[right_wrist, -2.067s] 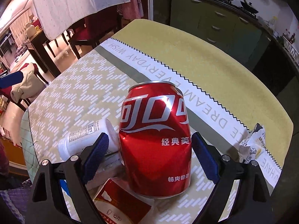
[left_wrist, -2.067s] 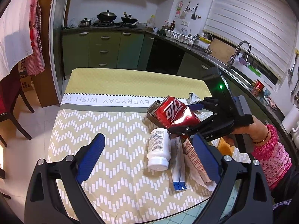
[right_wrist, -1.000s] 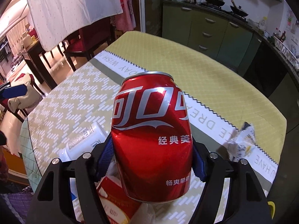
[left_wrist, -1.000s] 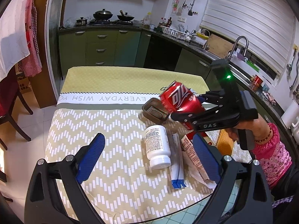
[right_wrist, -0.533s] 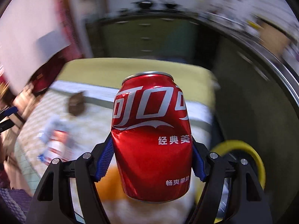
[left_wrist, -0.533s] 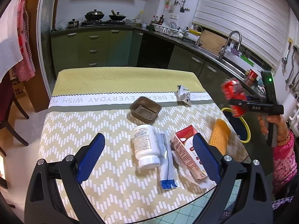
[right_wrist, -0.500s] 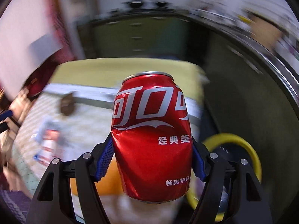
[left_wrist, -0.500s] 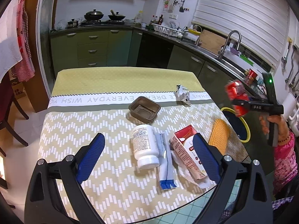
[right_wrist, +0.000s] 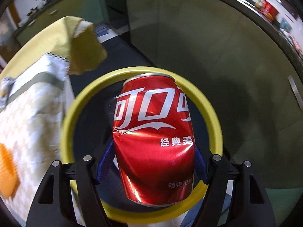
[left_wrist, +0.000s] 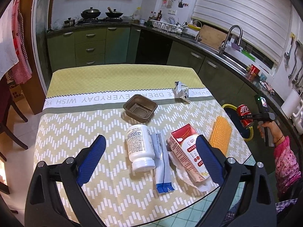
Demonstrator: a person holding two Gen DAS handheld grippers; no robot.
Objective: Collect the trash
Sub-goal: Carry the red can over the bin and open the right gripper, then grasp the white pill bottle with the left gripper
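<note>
The right gripper (right_wrist: 154,162) is clamped on a dented red cola can (right_wrist: 154,141), its blue pads pressing the lower part of the can from both sides, and the can stands almost upright between them. Directly beyond the can, and around it in this view, is the yellow rim of a trash bin (right_wrist: 214,117) with a dark inside, so the can hangs over the opening. I judge that the step in hand is the drop of the first piece of trash; the next move calls only for opening the jaws while the can is inside the ring. The left gripper (left_wrist: 149,158) hovers over the table with its fingers wide apart and holds nothing. Just ahead of it lie a white pill bottle (left_wrist: 140,147), a blue-white sachet (left_wrist: 162,162) and a red-white carton (left_wrist: 186,151) on crumpled paper. Farther ahead are a brown foil tray (left_wrist: 140,108) and a crumpled wrapper (left_wrist: 181,91), still to be collected.
</note>
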